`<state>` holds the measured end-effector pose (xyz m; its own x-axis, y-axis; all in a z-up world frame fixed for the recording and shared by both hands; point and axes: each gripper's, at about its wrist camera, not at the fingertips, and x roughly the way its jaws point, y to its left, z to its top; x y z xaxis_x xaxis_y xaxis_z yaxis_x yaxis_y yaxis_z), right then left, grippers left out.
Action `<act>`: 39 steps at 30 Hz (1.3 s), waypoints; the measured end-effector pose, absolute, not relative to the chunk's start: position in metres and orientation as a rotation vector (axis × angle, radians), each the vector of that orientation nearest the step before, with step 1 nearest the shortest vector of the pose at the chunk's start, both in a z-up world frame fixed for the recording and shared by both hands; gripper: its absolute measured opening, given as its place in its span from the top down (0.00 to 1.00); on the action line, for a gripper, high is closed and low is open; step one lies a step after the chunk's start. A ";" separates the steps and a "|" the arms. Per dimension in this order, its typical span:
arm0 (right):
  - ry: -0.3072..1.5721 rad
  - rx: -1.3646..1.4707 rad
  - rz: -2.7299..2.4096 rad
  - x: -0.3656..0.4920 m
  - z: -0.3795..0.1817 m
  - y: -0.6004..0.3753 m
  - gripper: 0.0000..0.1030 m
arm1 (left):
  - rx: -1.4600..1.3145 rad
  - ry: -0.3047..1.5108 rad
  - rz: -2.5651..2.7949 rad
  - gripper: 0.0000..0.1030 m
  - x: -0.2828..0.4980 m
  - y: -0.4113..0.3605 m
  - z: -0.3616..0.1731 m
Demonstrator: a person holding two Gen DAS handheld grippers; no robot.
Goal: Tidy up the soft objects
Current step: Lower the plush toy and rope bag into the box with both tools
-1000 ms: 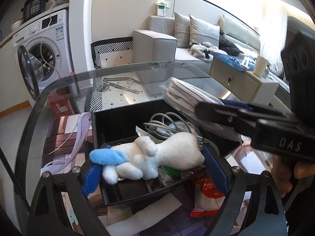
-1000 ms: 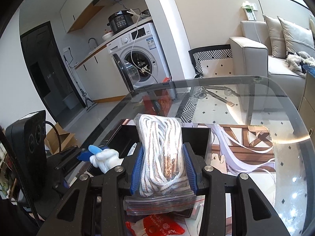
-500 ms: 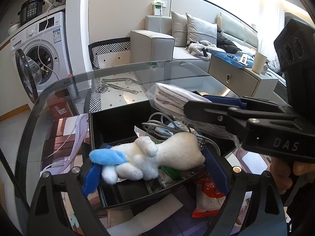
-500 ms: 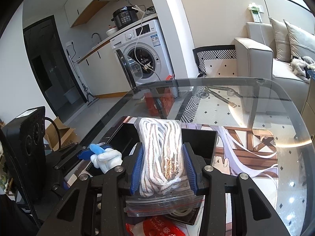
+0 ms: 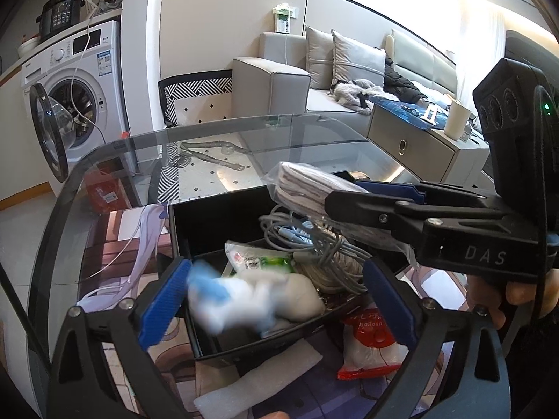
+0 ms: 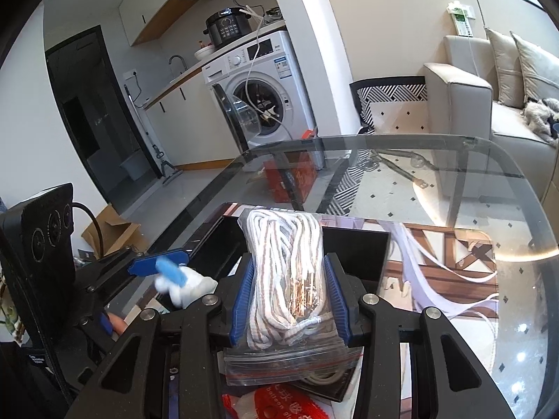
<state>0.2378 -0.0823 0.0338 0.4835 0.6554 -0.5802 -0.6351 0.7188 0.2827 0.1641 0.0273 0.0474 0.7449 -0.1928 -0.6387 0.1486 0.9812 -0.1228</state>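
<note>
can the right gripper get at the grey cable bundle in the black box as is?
Probably not. The right gripper is shut on the bagged rope, so its jaws are occupied. It sits just above the grey cable bundle in the black box, so the path looks free once the bag is set down.

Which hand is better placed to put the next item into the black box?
Right. The right gripper is shut on the bagged rope above the black box. The left gripper is opening, the plush toy dropping blurred between its fingers.
</note>
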 end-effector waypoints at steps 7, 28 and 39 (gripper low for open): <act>0.720 0.028 0.789 0.232 0.035 -0.083 0.55 | -0.064 0.704 -0.176 0.04 0.158 0.031 0.049; 0.722 -0.161 0.841 0.226 0.029 -0.048 0.62 | -0.093 0.692 -0.122 0.04 0.145 0.049 0.049; 0.775 -0.172 0.872 0.236 0.014 -0.037 0.63 | -0.111 0.691 -0.110 0.04 0.141 0.058 0.049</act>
<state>0.2356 -0.0374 0.0137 0.3949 0.6241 -0.6742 -0.7425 0.6490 0.1659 0.1405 0.0575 0.0485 0.7652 -0.1383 -0.6288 0.0645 0.9882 -0.1389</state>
